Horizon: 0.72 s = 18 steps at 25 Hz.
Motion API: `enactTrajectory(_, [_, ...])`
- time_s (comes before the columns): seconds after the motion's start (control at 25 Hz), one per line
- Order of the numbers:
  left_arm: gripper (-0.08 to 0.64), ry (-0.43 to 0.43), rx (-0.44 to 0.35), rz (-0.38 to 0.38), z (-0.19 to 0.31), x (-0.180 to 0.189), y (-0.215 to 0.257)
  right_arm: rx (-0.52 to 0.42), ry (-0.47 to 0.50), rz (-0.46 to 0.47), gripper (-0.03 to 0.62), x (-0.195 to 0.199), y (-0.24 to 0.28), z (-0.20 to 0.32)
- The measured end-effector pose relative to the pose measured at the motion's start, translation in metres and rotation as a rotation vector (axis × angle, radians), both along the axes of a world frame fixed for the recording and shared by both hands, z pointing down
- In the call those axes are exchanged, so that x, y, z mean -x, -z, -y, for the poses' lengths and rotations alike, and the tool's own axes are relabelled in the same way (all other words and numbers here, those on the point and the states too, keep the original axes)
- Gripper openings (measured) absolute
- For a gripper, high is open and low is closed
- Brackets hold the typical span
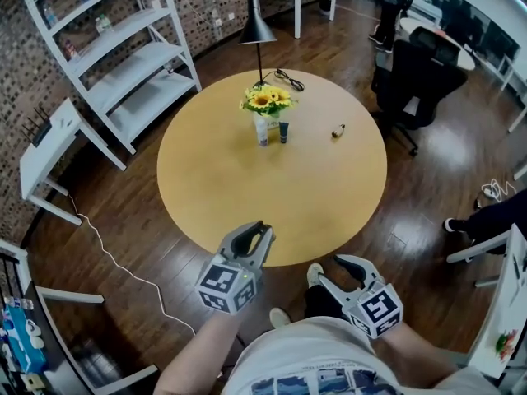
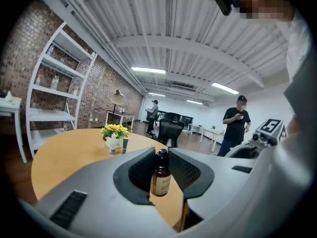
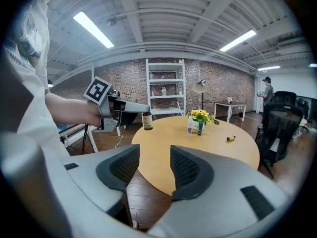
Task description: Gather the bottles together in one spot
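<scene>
Grey left tongs (image 1: 258,235): closed narrow on the brown bottle (image 2: 160,176), with the pads pressing its sides just below the black cap.
Right tongs (image 3: 154,158): spread apart with nothing between them; held short of the worktop's near rim, on the person's side of the sunflower pot.
Step in hand (judged): carry the brown bottle across to the bottles standing at the sunflower pot (image 1: 266,99).
Method (judged): keep the grip firm and the bottle plumb. Approach the pot from its open near side and lower the bottle until its base sits flat. Only then release it, staying clear of its neighbours.
Brown bottle, place: over the near rim of the worktop (image 1: 247,196), well apart from the sunflower pot, on the person's side.
Brown bottle, axis: long axis vertical, cap up, base down.
Standing pair: the white bottle (image 1: 263,133) and the dark tube (image 1: 283,132) stand upright just in front of the sunflower pot, with their long axes vertical.
Loose bottle (image 1: 338,130): lies on its side to the right of the sunflower pot, with its long axis flat on the worktop. It is too small to tell which end has the cap.
</scene>
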<state>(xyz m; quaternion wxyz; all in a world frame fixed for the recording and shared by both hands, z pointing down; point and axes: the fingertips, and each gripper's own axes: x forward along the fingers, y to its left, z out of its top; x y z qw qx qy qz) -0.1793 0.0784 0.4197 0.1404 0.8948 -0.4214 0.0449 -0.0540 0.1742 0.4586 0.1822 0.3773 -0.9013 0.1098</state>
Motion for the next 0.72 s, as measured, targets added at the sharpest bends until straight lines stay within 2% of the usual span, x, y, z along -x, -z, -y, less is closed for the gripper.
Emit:
enactTrajectory(0.16, [0.077,0.072,-0.012,0.027,0.056,-0.003,-0.016,0.026,-0.031,-0.008,0.222,-0.027,-0.014,0.026])
enactTrajectory(0.36, [0.077,0.183,0.03,0.042,0.143,-0.01,-0.047,0.036,-0.071,-0.002,0.222,-0.071,-0.012,0.09])
enactTrajectory(0.56, [0.077,0.265,0.068,0.1,0.222,-0.017,-0.09,0.11,-0.102,0.009,0.222,-0.115,-0.03,0.137])
enactTrajectory(0.72, [0.077,0.326,0.09,0.103,0.284,-0.017,-0.12,0.167,-0.085,-0.003,0.222,-0.14,-0.054,0.175])
